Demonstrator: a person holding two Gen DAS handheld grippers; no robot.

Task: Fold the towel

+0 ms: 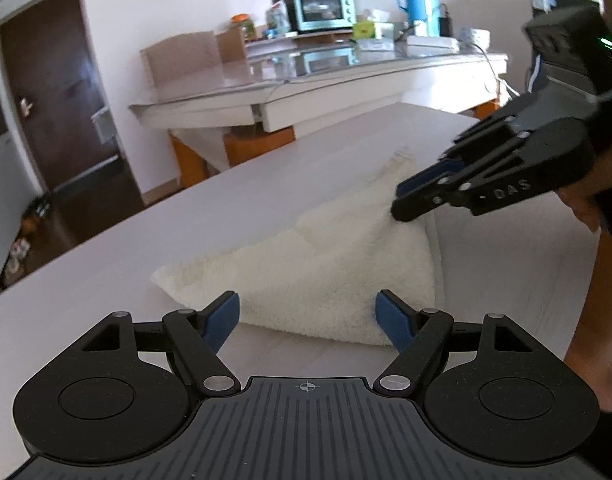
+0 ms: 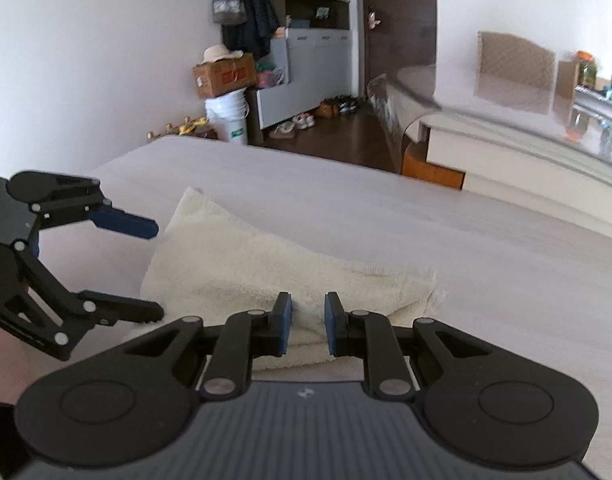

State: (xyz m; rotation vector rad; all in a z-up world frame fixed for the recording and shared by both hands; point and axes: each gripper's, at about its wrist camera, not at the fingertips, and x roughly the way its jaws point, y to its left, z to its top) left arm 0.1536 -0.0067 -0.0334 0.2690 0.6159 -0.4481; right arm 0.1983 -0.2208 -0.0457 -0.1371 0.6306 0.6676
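Left gripper (image 1: 308, 316) jaws gape, empty, over the folded towel (image 1: 306, 276); right gripper (image 2: 308, 322) jaws stand narrowly parted around a fold. Likely a finished fold being released; next needs fresh corners gripped.

Cream terry towel (image 1: 330, 276) is folded into a thick, roughly triangular bundle, laid flat on a pale wood-grain table (image 1: 125, 264). Layers are stacked at its near edge; one corner is raised.

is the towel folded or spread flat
Folded. The towel lies doubled in layers on the white table, a thick folded edge showing near the left hand-held gripper.
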